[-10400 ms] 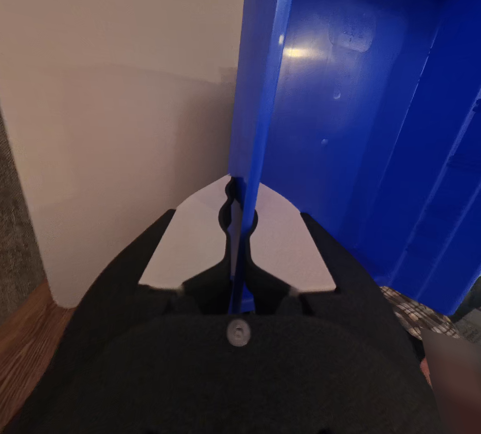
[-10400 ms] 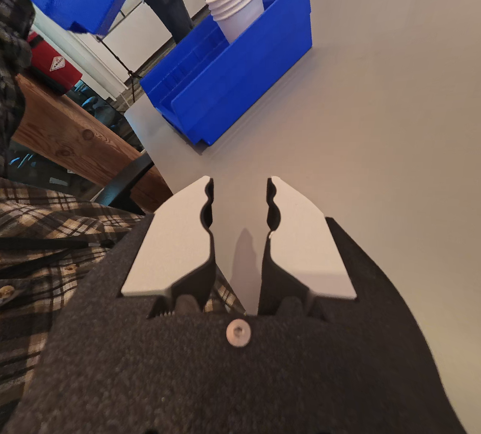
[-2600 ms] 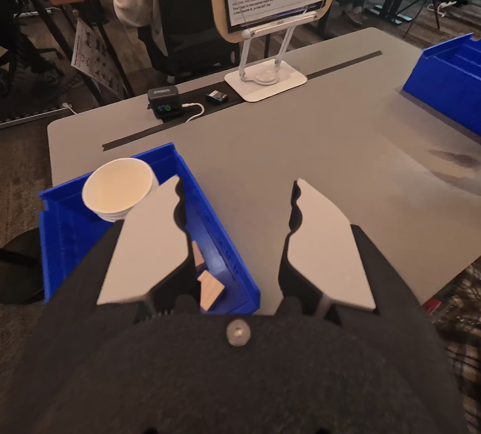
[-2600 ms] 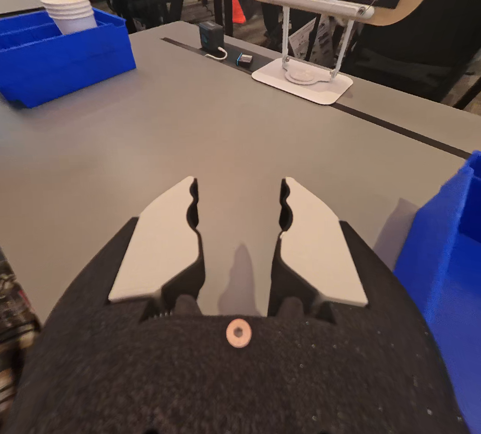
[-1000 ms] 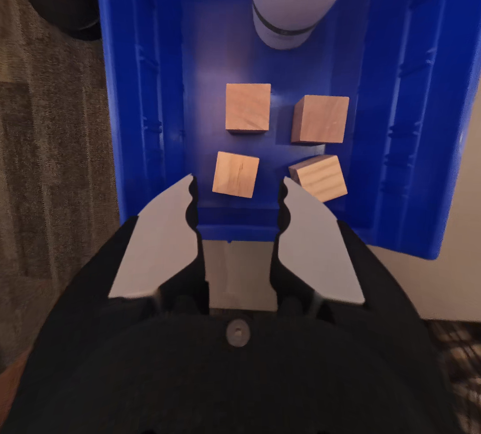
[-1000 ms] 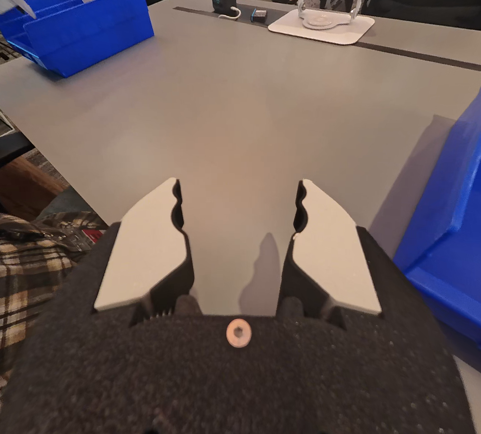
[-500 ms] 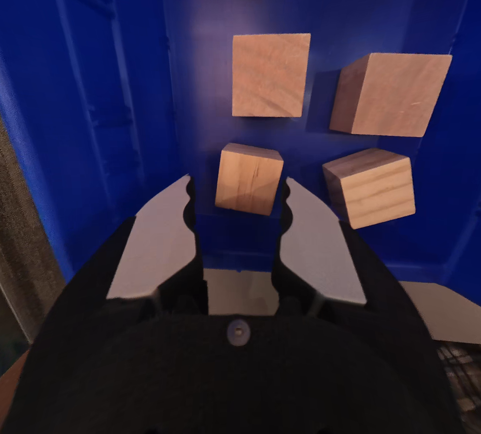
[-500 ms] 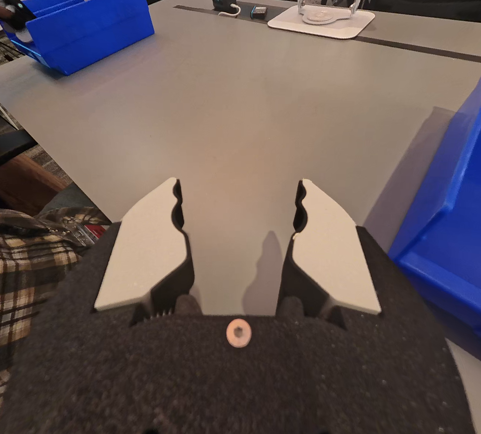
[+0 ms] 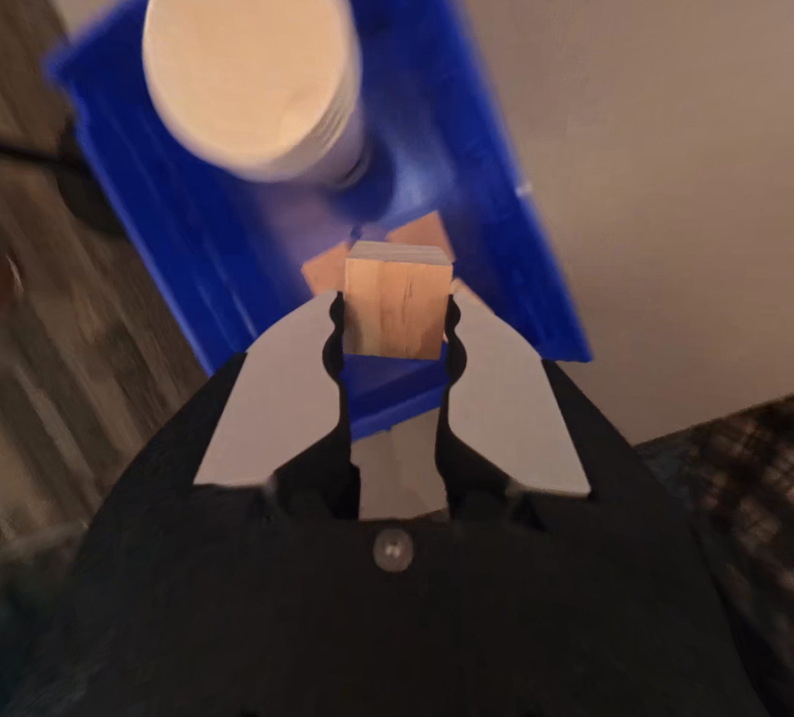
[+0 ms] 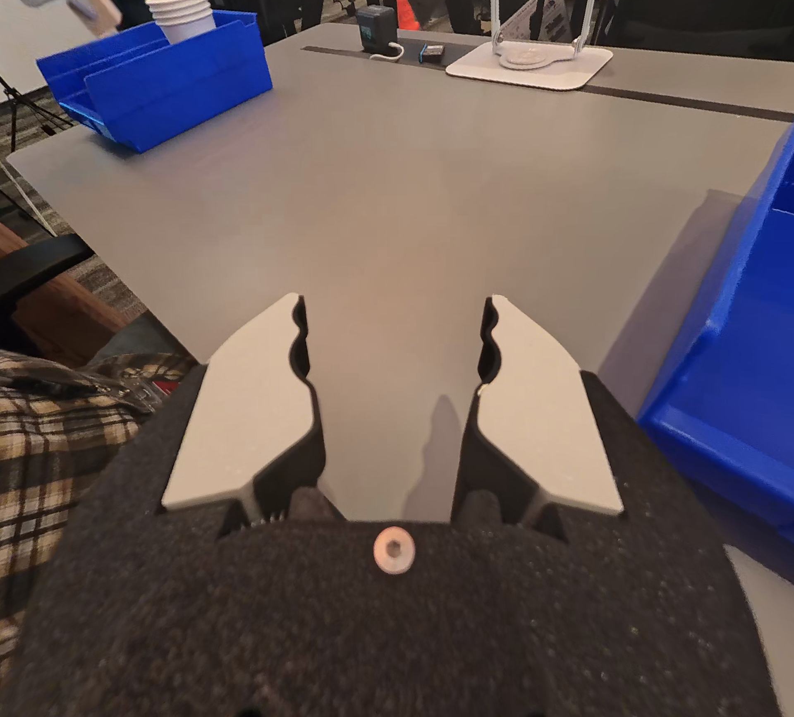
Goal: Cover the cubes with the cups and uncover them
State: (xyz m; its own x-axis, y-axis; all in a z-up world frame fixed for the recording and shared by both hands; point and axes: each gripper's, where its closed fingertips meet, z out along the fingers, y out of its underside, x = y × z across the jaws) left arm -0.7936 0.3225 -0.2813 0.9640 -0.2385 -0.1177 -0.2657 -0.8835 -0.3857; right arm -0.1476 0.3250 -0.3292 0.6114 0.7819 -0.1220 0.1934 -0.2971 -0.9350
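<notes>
In the left wrist view the left gripper [image 9: 395, 309] has its jaws closed on a wooden cube [image 9: 395, 311], pinched by two opposite side faces right at the tips, so the block sits square with its lower part standing clear of the jaws for setting down. The cube hangs in the air above the blue bin [image 9: 240, 266]; the picture is smeared, which fits a gripper in motion. Just beyond the held block, more cubes [image 9: 419, 233] lie on the bin floor, partly hidden behind it. Farther in stands the stack of white cups [image 9: 249, 68], mouths up, nested, so one can be peeled off when wanted.

In the right wrist view the right gripper [image 10: 395, 335] hovers low over the bare grey table [image 10: 386, 189] with its jaws wide apart and nothing between them, seemingly idle. A second blue bin [image 10: 730, 395] sits just beside it at the right edge. Well away, at the far left corner, the first bin holds the cup stack, and the other gripper shows above it with the cube.

Judging by this, the task is at its very start: a cube must reach open table before a cup can go over it.
</notes>
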